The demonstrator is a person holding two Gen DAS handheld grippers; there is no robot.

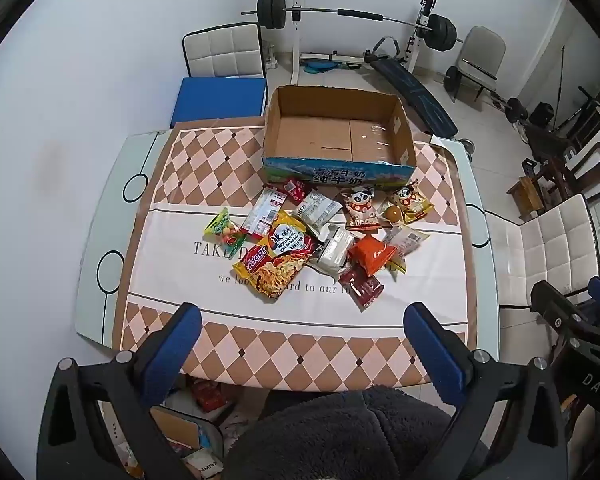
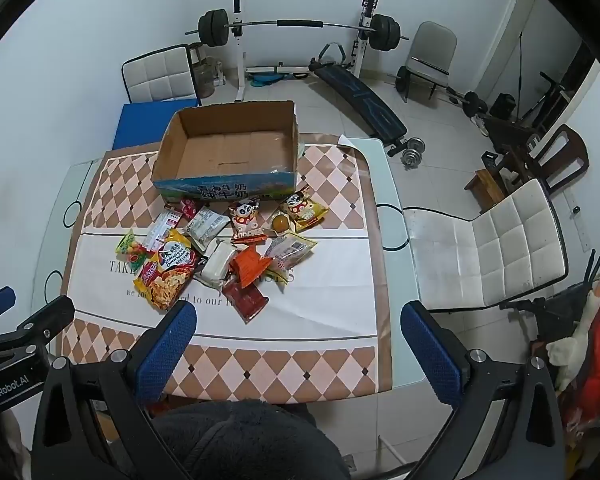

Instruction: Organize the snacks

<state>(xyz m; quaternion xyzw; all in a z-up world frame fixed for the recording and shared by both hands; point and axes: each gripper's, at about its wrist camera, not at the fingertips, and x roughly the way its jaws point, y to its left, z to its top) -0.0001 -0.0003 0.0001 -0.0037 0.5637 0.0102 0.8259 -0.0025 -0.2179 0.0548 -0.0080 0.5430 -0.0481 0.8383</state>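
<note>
Left wrist view. Left gripper [image 1: 302,334] sits low in the frame, over the near edge of the table [image 1: 96,216]. Its 2 blue fingers [image 1: 172,354] are spread wide, nothing between them. Checkered tablecloth [image 1: 300,360] covers most of the tabletop. Cardboard box [image 1: 338,160] at upper centre, open top, interior bare, blue printed panel facing the camera. Snack pile [image 1: 320,236] lies at centre frame, just below the box, touching or nearly touching its front wall. Within the pile: yellow-red noodle packet [image 1: 276,264] at lower left, green candy bag [image 1: 222,228] at far left, orange packet [image 1: 370,258] right of centre, dark red packet [image 1: 364,288] lowest, 2 cartoon-print bags [image 1: 362,208] close under the box. Part of the right gripper [image 1: 572,320] shows at the right edge; finger state not readable from here. Barbell rack [image 1: 296,12] along the top, white chair [image 1: 556,240] at right.

Right wrist view. Right gripper [image 2: 298,330] low in the frame; 2 blue fingers [image 2: 430,344] wide apart, holding nothing. Box [image 2: 228,152] now upper left of centre, empty. Pile [image 2: 224,248] at centre left, below the box; noodle packet [image 2: 168,280] nearest the left finger, dark red packet [image 2: 246,300] just above the gap between the fingers. Tablecloth [image 2: 280,364] visible between the fingers. Left gripper [image 2: 20,332] enters at the left edge. White chair [image 2: 496,248] at right of frame, beside the table [image 2: 396,240].
</note>
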